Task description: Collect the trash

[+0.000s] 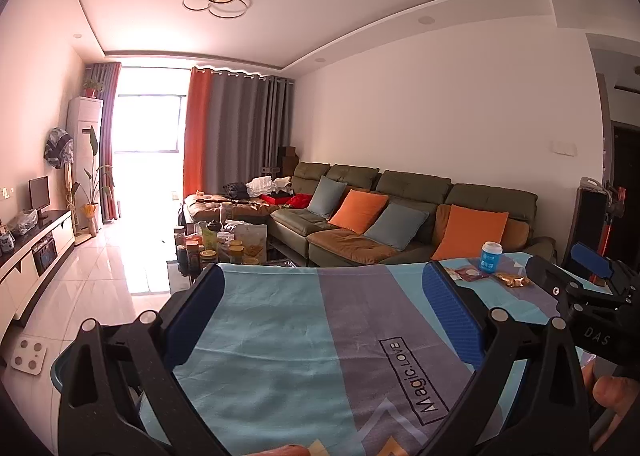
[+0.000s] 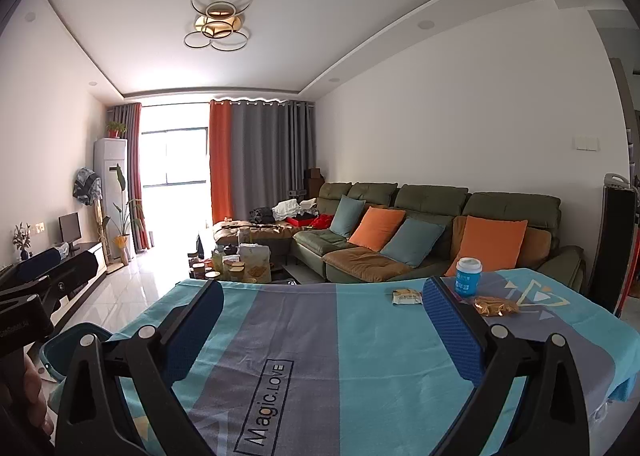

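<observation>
Approach step, nothing grasped: left gripper (image 1: 320, 296) and right gripper (image 2: 324, 316) both spread, empty. Blue cup (image 2: 468, 276), gold wrapper (image 2: 495, 306), possibly a biscuit packet (image 2: 407, 297) at one o'clock. Next: reach, pinch, carry to teal bin (image 2: 72, 344) at nine.

Table w/ striped blue cloth (image 2: 360, 336): blue cup (image 2: 468, 277), gold wrapper (image 2: 495, 306), pale snack packet (image 2: 407, 297), maybe biscuits.

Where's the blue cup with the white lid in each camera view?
Left wrist view: the blue cup stands at the table's far right edge, right of the tool's right finger.
Right wrist view: the blue cup stands far right of centre, just beyond the right finger's tip.
Shared landmark: the gold wrapper beside it.
</observation>
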Demonstrator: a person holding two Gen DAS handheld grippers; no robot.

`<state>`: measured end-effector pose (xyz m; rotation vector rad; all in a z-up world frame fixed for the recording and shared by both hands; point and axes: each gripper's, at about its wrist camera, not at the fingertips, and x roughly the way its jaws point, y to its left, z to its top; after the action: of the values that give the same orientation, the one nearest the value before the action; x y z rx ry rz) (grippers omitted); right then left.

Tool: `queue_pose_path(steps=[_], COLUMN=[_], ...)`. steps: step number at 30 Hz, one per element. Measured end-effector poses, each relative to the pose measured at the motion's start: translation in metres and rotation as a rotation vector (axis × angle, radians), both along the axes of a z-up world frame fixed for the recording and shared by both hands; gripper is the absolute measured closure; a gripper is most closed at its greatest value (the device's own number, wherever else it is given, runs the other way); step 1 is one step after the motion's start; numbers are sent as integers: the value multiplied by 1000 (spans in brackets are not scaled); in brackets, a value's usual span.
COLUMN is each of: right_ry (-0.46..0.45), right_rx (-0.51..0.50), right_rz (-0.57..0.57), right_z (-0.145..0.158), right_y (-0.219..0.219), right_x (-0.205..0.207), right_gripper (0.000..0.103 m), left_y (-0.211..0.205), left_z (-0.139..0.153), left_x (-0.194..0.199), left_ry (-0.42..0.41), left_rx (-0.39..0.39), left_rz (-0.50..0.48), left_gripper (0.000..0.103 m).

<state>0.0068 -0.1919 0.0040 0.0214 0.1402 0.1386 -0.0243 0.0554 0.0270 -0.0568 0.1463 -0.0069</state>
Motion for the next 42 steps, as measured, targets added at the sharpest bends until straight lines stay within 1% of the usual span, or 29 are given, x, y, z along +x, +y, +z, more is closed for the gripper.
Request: queue_pose_path(steps=[15,26,32,37,42], right_ry=[14,14,18,22,34], right_rx=[-4,-5,-7,-10,-12], right_rz=[8,7,2,3,2], right_z=[-2,-2,-2,-3,-5], right_y=[3,4,5,6,5], right_x=[4,2,2,0,2], right_gripper=[7,7,7,7,7], left_y=[-1,-4,-5,-4,-5], left_z=[-1,-4,-4,-4,-7], left_x=[9,3,3,0,4], left_ry=[20,6,14,4,26], left_rx=[7,20,20,15,13], left_rz=[0,14,5,2,-3], left_gripper=[5,5,5,5,5])
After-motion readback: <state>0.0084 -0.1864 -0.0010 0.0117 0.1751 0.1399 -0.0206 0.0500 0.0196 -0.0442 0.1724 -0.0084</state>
